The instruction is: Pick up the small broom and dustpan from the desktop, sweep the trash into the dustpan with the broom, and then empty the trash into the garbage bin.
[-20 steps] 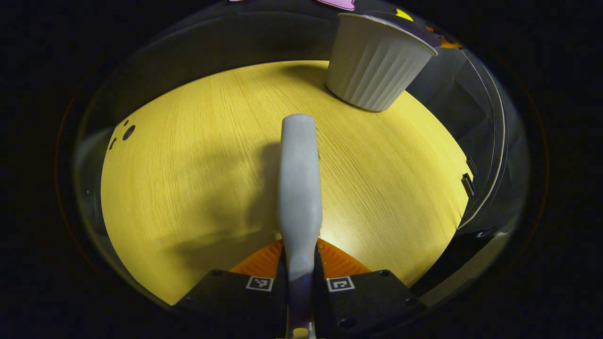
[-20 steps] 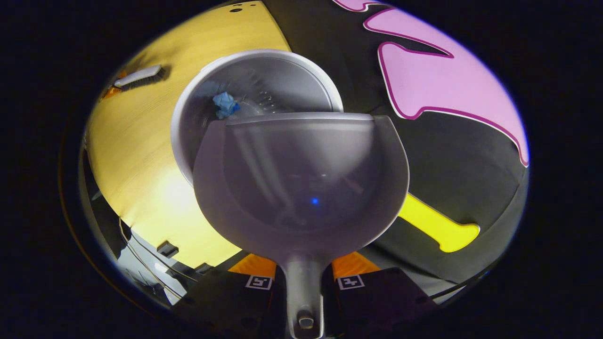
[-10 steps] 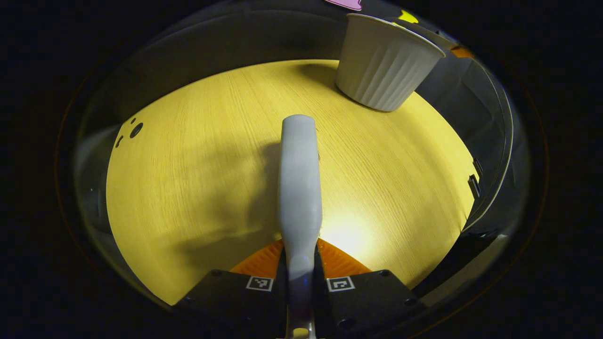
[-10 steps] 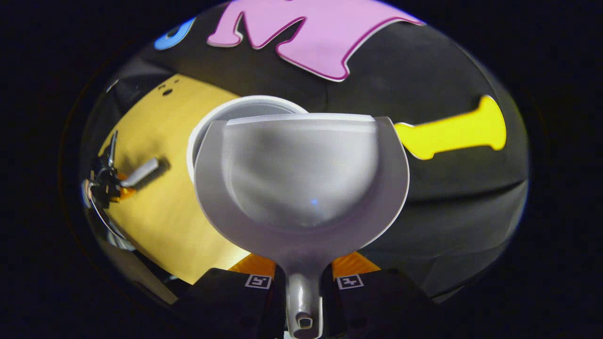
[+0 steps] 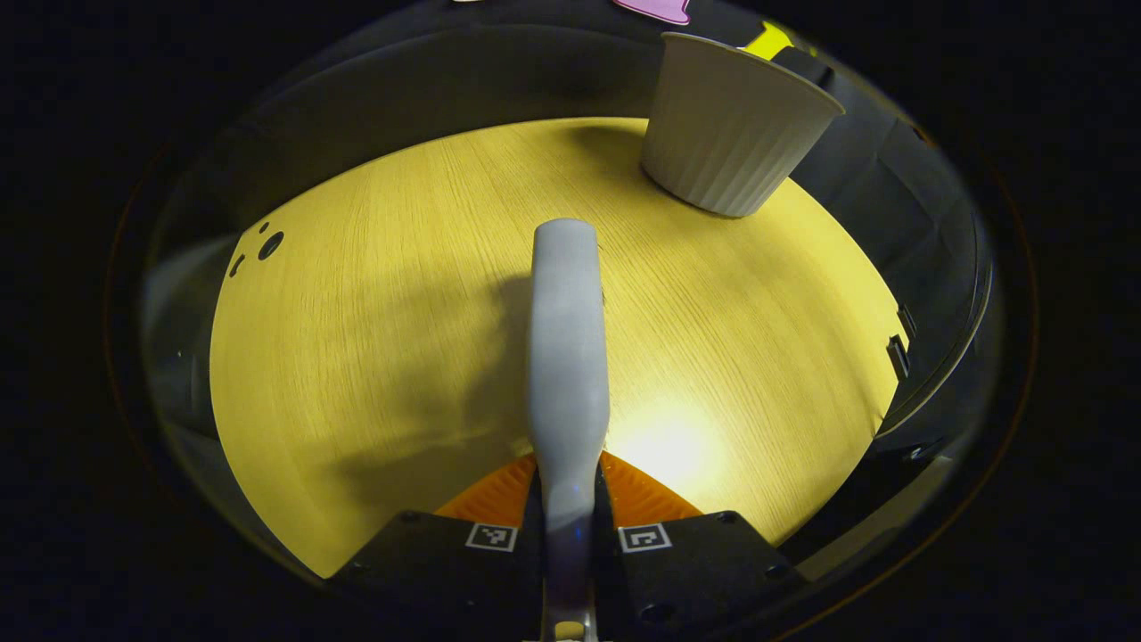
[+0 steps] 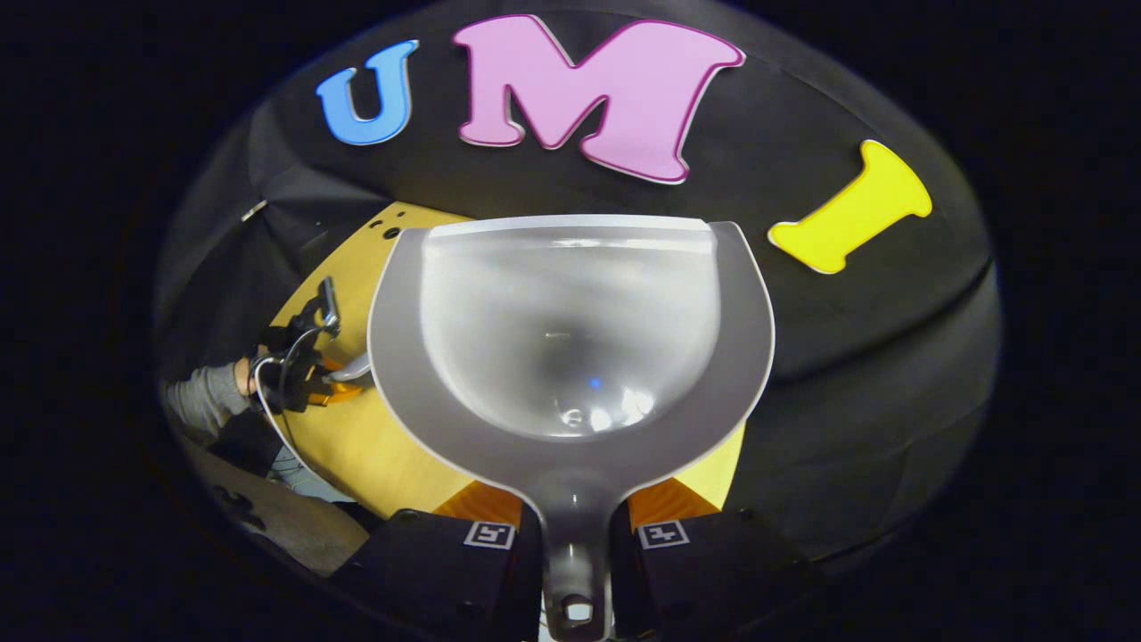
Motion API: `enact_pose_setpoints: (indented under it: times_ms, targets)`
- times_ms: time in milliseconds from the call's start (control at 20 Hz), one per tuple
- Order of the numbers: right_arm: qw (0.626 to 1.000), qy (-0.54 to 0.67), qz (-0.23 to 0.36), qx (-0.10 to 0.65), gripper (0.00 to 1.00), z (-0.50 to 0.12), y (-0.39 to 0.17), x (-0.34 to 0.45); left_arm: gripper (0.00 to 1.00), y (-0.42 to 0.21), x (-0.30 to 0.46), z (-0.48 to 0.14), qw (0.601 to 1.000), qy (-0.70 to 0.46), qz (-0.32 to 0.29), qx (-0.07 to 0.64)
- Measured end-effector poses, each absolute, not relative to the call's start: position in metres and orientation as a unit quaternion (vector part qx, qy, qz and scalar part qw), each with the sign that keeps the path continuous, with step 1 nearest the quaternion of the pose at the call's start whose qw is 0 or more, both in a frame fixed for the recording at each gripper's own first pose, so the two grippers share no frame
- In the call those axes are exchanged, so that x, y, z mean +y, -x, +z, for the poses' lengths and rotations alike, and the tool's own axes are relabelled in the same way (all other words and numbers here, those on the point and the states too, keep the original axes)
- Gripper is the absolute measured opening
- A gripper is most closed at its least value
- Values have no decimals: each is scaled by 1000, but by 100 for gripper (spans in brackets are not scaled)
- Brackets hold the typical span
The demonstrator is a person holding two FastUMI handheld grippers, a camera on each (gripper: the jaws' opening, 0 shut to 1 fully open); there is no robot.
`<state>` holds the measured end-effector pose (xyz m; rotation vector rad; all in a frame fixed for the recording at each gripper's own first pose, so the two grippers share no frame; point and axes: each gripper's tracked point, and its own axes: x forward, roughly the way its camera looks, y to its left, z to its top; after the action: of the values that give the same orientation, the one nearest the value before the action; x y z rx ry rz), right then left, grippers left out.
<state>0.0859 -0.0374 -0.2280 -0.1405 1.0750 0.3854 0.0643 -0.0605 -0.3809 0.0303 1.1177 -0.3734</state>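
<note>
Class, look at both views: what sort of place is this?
Probably a staged recording booth: a light wooden desktop with black cloth walls close behind, holding only a white ribbed plastic bin.

I'm in a recording booth, staged setup, not a real home. Black cloth wall [image 6: 838, 303] wraps round behind everything, draped w/ folds. One light wood-grain desk [image 5: 374, 294] in front of me w/ drilled holes near its far corner, lit by a bright spot. A ribbed white bin [image 5: 733, 134] stands at the desk's far edge. Cabled rig gear off to the side, held by a person's sleeved hand [image 6: 233, 383].
</note>
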Motion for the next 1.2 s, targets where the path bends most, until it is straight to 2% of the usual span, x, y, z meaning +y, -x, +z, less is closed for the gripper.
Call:
enact_pose_setpoints:
  times_ms: [100, 150, 450, 550, 600, 850, 900, 1000, 1200]
  targets:
    - [827, 71, 209, 517, 35, -239, -56, -15, 24, -61, -59, -380, 832, -12, -172, 528]
    - [821, 75, 220, 522, 35, -247, -40, -3, 27, -61, -58, -380, 832, -12, -169, 528]
    - [776, 88, 267, 564, 35, -318, 33, 56, 27, -51, -49, -380, 837, -6, -146, 527]
    - [764, 92, 267, 580, 35, -352, 41, 66, 29, -52, -45, -382, 838, 0, -137, 528]
    - [759, 95, 263, 588, 35, -370, 46, 69, 24, -52, -44, -382, 838, 2, -133, 530]
    - [749, 74, 239, 614, 35, -437, 55, 90, 27, -49, -45, -385, 835, -2, -108, 539]
    - [749, 77, 235, 614, 35, -447, 51, 94, 30, -49, -46, -385, 834, -1, -103, 542]
    - [749, 75, 229, 618, 35, -463, 46, 102, 27, -47, -46, -385, 832, 2, -97, 546]
    - [749, 59, 218, 623, 35, -476, 35, 111, 29, -46, -46, -385, 830, -1, -90, 551]
